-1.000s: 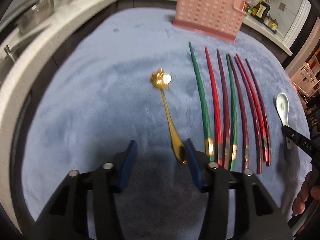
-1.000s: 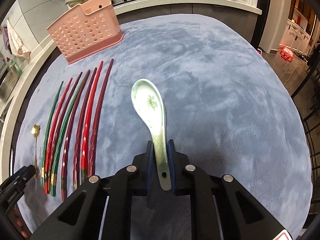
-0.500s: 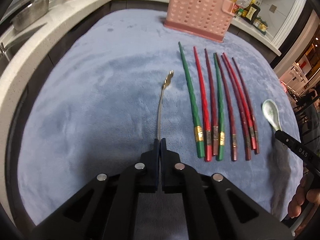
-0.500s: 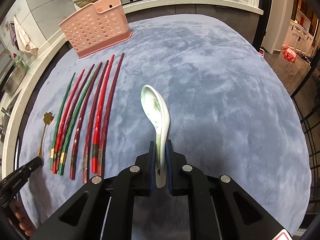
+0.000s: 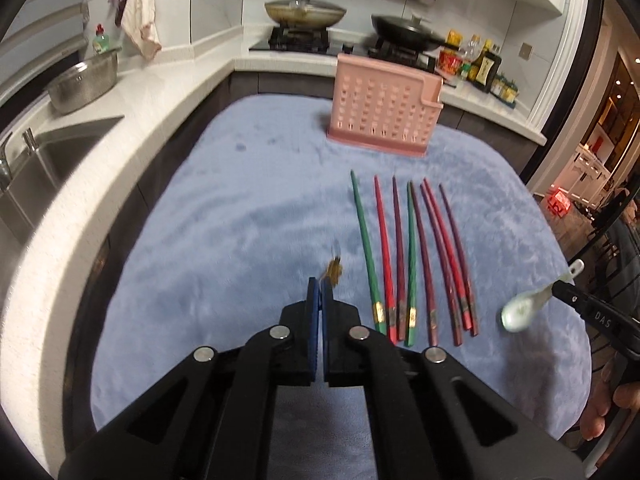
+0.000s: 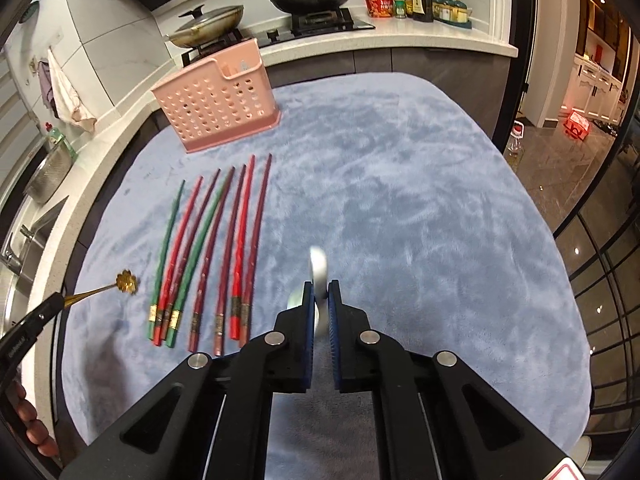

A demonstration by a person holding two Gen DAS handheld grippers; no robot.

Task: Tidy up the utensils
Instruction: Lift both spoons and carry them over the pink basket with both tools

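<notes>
My left gripper (image 5: 321, 285) is shut on the thin gold spoon (image 5: 334, 269), lifted off the blue cloth (image 5: 248, 216); the spoon's flower end also shows in the right wrist view (image 6: 127, 281). My right gripper (image 6: 320, 289) is shut on the white ceramic spoon (image 6: 319, 270), held edge-on above the cloth; it also shows in the left wrist view (image 5: 520, 312). Several green, red and maroon chopsticks (image 5: 408, 256) lie side by side on the cloth, also seen in the right wrist view (image 6: 208, 248). The pink perforated utensil basket (image 5: 385, 114) stands at the far edge.
A white counter with a sink (image 5: 36, 168) and a steel bowl (image 5: 82, 86) runs along the left. A stove with pans (image 5: 306, 12) and bottles (image 5: 484, 66) lies behind the basket. The cloth's right edge drops to the floor (image 6: 560, 160).
Both grippers have risen and tilted up with their spoons off the cloth. A second ago the left gripper was open around the gold spoon's handle; it then shut on it.
</notes>
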